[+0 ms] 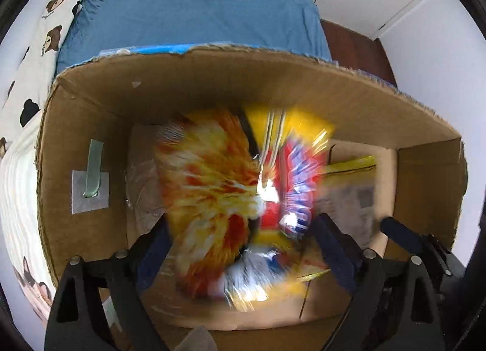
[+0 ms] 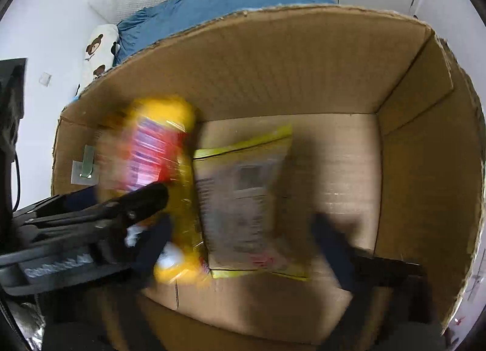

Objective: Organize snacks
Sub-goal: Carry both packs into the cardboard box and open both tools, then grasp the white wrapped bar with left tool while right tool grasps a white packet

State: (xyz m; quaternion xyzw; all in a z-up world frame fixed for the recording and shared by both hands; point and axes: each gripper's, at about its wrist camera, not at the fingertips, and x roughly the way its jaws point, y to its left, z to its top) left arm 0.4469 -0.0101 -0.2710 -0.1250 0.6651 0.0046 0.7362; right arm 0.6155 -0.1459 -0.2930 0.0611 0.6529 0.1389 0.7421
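Note:
A cardboard box [image 1: 212, 77] stands open below both grippers; it also shows in the right wrist view [image 2: 288, 71]. Inside it, my left gripper [image 1: 243, 244] is open, its fingers [image 1: 155, 244] spread wide around a blurred orange-and-yellow snack bag [image 1: 212, 193] and a yellow, red and blue bag [image 1: 288, 168], with no clear grip. The yellow and red bag shows in the right wrist view [image 2: 158, 150] at the box's left. A yellow-edged packet [image 2: 243, 199] lies flat, back side up, on the box floor. My right gripper [image 2: 240, 247] is open and empty above that packet.
The box rests by a bed with a blue sheet [image 1: 194, 7] and a bear-print pillow [image 1: 45, 32]. A taped patch [image 1: 89, 187] sits on the box's left inner wall. White walls and a dark wooden floor [image 1: 355, 50] lie to the right.

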